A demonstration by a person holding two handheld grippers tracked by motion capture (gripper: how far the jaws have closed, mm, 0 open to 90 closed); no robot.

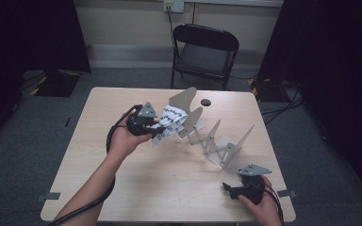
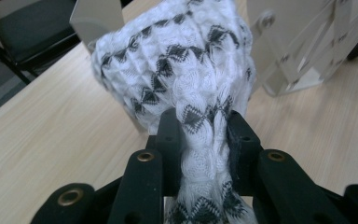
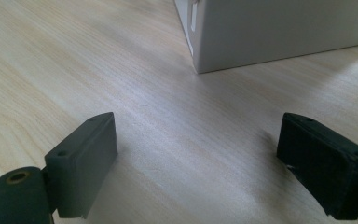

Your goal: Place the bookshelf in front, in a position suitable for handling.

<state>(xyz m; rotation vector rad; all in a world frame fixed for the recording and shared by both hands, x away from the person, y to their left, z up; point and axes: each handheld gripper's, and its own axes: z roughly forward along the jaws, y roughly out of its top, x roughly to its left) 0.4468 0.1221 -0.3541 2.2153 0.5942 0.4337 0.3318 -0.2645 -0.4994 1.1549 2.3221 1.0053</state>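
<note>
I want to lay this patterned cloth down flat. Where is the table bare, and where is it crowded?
Bare: the near half of the table, between the left gripper holding the cloth and the open right gripper; also the left edge. Crowded: the folding rack across the far right.

tongs (image 2: 200,135): black jaws, brass-ringed screw holes | grey three-cornered top plates | black cables

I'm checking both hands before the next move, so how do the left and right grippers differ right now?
The left gripper is shut on the patterned cloth, while the right gripper is open with nothing between its jaws. In the high view the left gripper is held beside the white rack, while the right gripper sits low at the table's near edge. Both have black jaws and a grey top plate.
</note>
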